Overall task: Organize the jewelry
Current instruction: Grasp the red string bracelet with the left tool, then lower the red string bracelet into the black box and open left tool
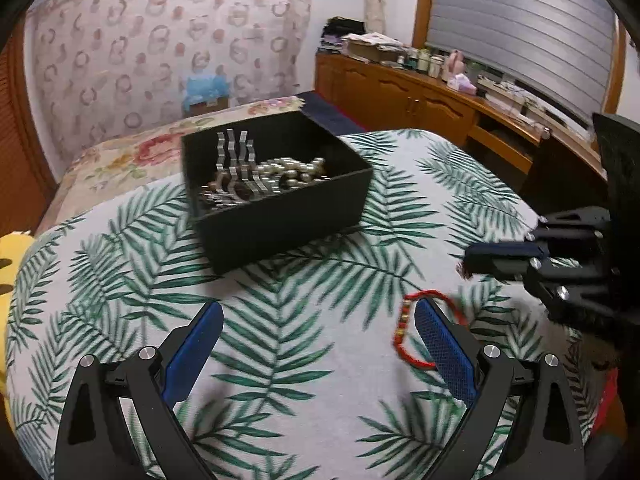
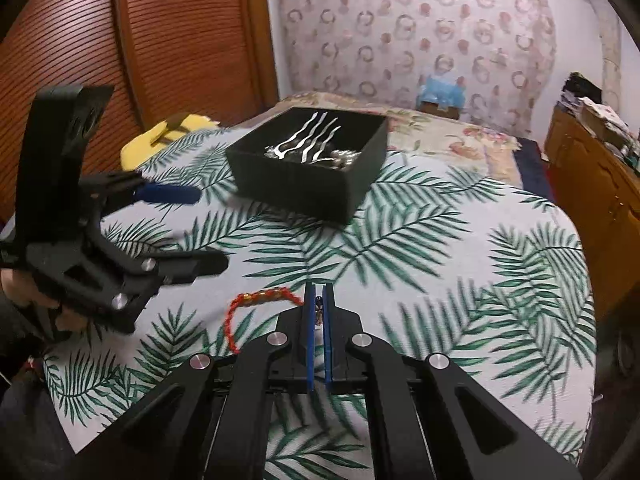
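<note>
A black box [image 1: 280, 216] with silver hairpins and pearl beads stands on the leaf-print table [image 1: 300, 340]; it also shows in the right wrist view [image 2: 312, 184]. A red beaded bracelet [image 1: 404, 332] hangs by my left gripper's right finger. My left gripper [image 1: 316, 340] is open and empty. My right gripper [image 2: 319, 300] is shut on the end of the red bracelet [image 2: 260, 300], which trails to the left over the cloth. The right gripper also shows in the left wrist view [image 1: 470, 264], and the left gripper in the right wrist view [image 2: 208, 228].
A yellow object [image 2: 160, 136] lies at the table's left edge. A floral-covered bed [image 1: 132, 156] is behind the table. A wooden cabinet [image 1: 420, 96] with clutter runs along the right wall.
</note>
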